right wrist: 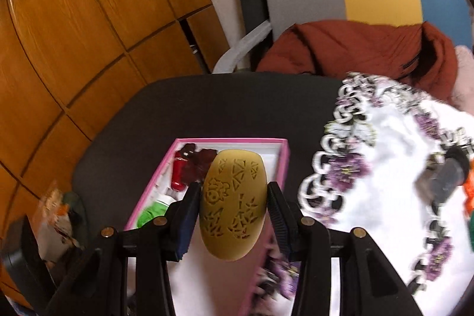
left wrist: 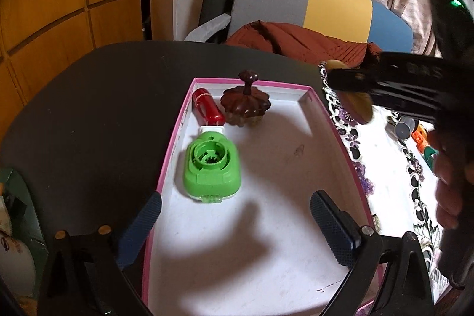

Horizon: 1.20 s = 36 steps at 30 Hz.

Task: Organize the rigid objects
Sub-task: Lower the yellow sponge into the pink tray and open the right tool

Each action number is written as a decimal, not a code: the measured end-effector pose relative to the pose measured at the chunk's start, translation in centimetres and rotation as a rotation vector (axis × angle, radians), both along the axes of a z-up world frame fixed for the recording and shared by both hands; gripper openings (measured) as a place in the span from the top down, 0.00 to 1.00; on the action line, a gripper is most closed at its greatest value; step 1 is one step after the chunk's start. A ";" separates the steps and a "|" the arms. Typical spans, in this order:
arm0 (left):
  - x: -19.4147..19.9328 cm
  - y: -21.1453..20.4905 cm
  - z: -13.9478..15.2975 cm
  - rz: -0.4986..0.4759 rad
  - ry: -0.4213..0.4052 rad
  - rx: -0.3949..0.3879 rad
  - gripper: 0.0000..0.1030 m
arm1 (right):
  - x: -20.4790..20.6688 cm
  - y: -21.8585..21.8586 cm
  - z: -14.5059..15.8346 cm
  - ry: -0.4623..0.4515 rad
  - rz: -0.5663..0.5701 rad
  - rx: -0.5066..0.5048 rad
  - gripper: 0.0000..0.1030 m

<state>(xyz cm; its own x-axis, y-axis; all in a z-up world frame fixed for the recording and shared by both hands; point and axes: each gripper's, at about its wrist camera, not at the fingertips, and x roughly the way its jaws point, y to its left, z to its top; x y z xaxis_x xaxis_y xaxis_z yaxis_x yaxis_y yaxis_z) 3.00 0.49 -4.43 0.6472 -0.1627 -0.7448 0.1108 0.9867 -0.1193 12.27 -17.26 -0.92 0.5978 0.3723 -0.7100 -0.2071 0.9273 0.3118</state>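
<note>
A pink-rimmed white box (left wrist: 296, 153) lies on the dark table. Along its left side sit a green plastic piece (left wrist: 211, 171), a red cylinder (left wrist: 207, 107) and a dark brown knobbed lid (left wrist: 246, 104). My left gripper (left wrist: 237, 222) hangs open over the near part of the box, nothing between its fingers. My right gripper (right wrist: 234, 212) is shut on a mustard-yellow oval piece (right wrist: 232, 203) with cut-out patterns, held above the box (right wrist: 266, 142). In the left wrist view that gripper (left wrist: 394, 91) comes in from the right with the yellow piece (left wrist: 358, 102) partly hidden.
A white cloth with purple flowers (right wrist: 394, 168) covers the table to the right and carries a grey cylinder (left wrist: 404, 129) and orange bits. A chair with a rust-red jacket (left wrist: 299, 40) stands behind. Wooden panels fill the left.
</note>
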 end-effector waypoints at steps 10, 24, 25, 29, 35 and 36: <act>0.2 0.8 -0.5 0.027 0.046 -0.012 0.02 | 4.1 3.6 -3.3 0.084 0.026 -0.179 0.56; 0.1 0.2 -0.1 0.044 0.059 0.016 0.02 | 6.6 4.8 -5.9 0.109 0.017 -0.310 0.56; 0.0 0.1 -0.1 0.044 0.057 0.021 0.02 | 6.8 4.8 -6.0 0.116 0.018 -0.301 0.56; 0.1 -0.2 -0.2 0.047 0.062 0.036 0.02 | 6.9 4.4 -5.1 0.111 -0.009 -0.256 0.56; 0.0 -0.6 -0.1 0.044 0.062 0.040 0.02 | 4.7 3.6 -2.6 0.046 0.003 -0.250 0.56; -0.1 -0.7 0.0 0.043 0.058 0.040 0.02 | 4.2 3.4 -2.3 0.035 0.005 -0.253 0.56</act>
<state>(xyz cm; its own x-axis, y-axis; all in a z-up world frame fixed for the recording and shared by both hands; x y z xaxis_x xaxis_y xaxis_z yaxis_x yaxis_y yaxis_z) 2.92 -0.25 -4.45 0.6081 -0.1056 -0.7868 0.0626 0.9944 -0.0851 16.45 -13.91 -3.20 0.5697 0.1832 -0.8012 -0.2050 0.9757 0.0773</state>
